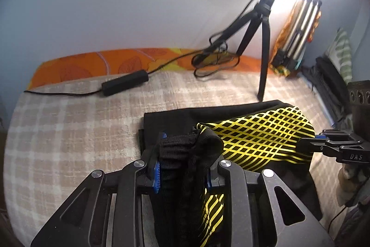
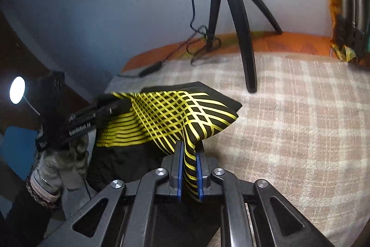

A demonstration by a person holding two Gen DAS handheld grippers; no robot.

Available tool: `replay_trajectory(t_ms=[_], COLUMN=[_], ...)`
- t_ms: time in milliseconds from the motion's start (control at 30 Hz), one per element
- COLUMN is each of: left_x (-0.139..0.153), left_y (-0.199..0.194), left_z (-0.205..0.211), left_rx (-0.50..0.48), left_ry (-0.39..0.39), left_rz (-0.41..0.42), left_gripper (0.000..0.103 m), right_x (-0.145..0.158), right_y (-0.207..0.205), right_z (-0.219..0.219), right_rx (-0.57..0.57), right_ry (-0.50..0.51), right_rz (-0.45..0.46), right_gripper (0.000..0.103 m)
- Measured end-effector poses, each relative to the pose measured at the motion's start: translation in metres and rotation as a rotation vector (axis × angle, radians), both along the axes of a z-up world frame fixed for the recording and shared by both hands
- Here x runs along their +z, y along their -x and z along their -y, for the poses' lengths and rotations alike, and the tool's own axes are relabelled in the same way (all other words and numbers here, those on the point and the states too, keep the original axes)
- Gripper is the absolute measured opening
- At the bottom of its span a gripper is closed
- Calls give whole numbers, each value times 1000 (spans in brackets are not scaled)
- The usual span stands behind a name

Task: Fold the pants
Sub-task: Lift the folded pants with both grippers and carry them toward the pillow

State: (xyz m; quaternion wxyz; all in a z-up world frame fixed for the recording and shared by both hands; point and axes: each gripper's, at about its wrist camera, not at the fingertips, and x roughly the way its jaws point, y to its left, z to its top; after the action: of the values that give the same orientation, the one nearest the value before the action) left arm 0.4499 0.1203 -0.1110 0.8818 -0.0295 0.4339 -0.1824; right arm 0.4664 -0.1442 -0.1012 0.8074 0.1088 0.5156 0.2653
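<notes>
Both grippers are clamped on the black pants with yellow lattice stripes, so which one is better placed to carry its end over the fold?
Probably the right gripper: it pinches a thin lifted flap of the black-and-yellow pants. The left gripper grips the bunched waistband, a good anchor.

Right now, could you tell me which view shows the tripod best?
The right wrist view: the tripod stands on the bed with all three legs visible. In the left wrist view the tripod is blurred and partly lost in lamp glare.
</notes>
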Motion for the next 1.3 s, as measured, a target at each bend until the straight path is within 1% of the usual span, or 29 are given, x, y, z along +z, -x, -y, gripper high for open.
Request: replay_trajectory(t_ms=[33, 67, 100, 133, 167, 200, 233, 267, 300, 333, 400, 533, 567, 600, 633, 667, 700, 733, 800, 900, 1033, 1100, 1200, 1300], left_x=[-2, -5, -6, -8, -9, -10, -12, -15, -18, -20, -23, -26, -27, -27, -25, -25, -24, -24, -20, -10, 13, 27, 47, 69], left_y=[-2, -4, -5, -6, -7, -8, -10, -14, -17, -19, -25, -34, -35, -33, -31, -30, -30, -30, -27, -17, 0, 10, 22, 40], left_z=[5, 11, 15, 16, 18, 17, 15, 12, 8, 6, 4, 10, 14, 16, 17, 17, 17, 18, 17, 18, 16, 17, 13, 15], left_rx=[-13, -29, -35, -35, -32, -22, -5, 14, 24, 25, 10, -13, -26, -45, -62, -73, -74, -72, -66, -58, -47, -50, -39, -37], left_ry=[-30, -87, -122, -140, -162, -178, -190, -191, -183, -171, -140, -111, -115, -110, -97, -77, -67, -60, -54, -52, -30, -28, -1, -9], left_rz=[0, 2, 2, 3, 8, 11, 7, -6, -22, -34, -48, -36, -24, -9, -2, -6, -10, -16, -19, 15, 83, 119, 153, 207], left_gripper=[29, 31, 37, 39, 43, 50, 54, 61, 66, 66, 67, 66, 60, 47, 41, 30, 26, 24, 19, 15, 14, 13, 13, 13], right_x=[-4, -10, -13, -15, -18, -20, -22, -24, -26, -29, -33, -36, -36, -37, -38, -38, -38, -40, -41, -38, -19, -4, 17, 40], right_y=[-1, -2, -3, -3, -4, -5, -6, -7, -8, -9, -12, -21, -22, -24, -26, -28, -28, -29, -30, -27, -15, -5, 8, 23], right_z=[-1, -1, -1, 3, 6, 7, 7, 9, 10, 12, 18, 18, 17, 15, 12, 7, 4, 0, -3, -2, 4, 5, 7, 7], right_rx=[-2, -5, -6, -9, -11, -12, -14, -14, -14, -17, -11, 22, 26, 33, 37, 39, 47, 59, 57, 44, 31, 35, 35, 36], right_ry=[17, 30, 34, 34, 35, 41, 55, 74, 83, 94, 58, 7, 1, -4, -9, -11, -8, -8, -17, -32, -45, -42, -32, -30], right_rz=[-5, -14, -20, -27, -33, -35, -35, -33, -33, -40, -45, -26, -19, -8, 0, 8, 13, 5, 0, 4, 44, 74, 120, 166], right_gripper=[8, 8, 10, 11, 14, 22, 28, 41, 51, 54, 56, 62, 62, 62, 60, 49, 32, 28, 11, 8, 8, 7, 7, 7])
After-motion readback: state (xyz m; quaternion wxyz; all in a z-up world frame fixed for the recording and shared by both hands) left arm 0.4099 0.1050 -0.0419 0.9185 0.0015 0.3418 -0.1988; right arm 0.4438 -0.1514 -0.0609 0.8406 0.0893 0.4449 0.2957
